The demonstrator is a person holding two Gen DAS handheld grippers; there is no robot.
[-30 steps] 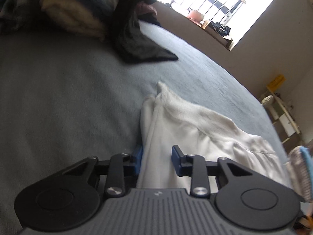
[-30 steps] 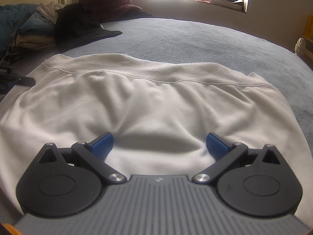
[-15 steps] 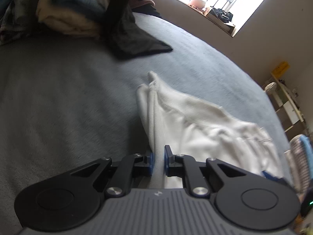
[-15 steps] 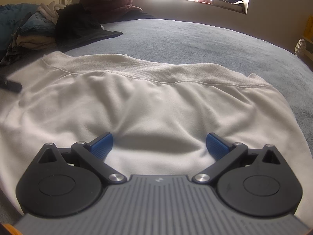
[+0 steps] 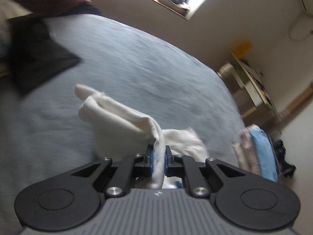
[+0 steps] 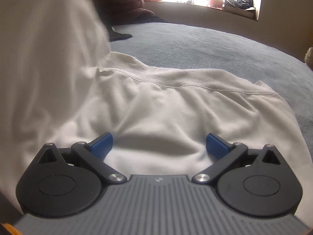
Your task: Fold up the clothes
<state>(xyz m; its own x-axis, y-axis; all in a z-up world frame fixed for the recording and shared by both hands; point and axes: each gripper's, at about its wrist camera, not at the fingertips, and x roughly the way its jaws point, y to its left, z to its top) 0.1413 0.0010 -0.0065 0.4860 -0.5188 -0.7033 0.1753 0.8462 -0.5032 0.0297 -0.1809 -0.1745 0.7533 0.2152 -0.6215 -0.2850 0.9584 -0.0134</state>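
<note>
A white sweatshirt [image 6: 166, 105] lies spread on the grey-blue bed [image 6: 205, 45], its ribbed hem running across the far side. My left gripper [image 5: 158, 157] is shut on the garment's edge, and the white sweatshirt [image 5: 117, 111] hangs from the blue pads, lifted off the bed with its ribbed corner pointing away. In the right wrist view that raised part fills the left side as a blurred white sheet. My right gripper [image 6: 159, 144] stands open low over the middle of the cloth, nothing between its fingers.
A black garment [image 5: 37, 58] lies on the bed at the far left. A folded stack with a blue piece [image 5: 260, 154] sits at the bed's right edge. A person in a dark red top [image 6: 125, 2] sits by the window sill [image 6: 225, 9]. Shelves [image 5: 252, 90] stand against the right wall.
My left gripper closed on the sweatshirt's edge and rose with it, swinging the cloth up over the garment's left side. The right gripper has stayed in place, open.
</note>
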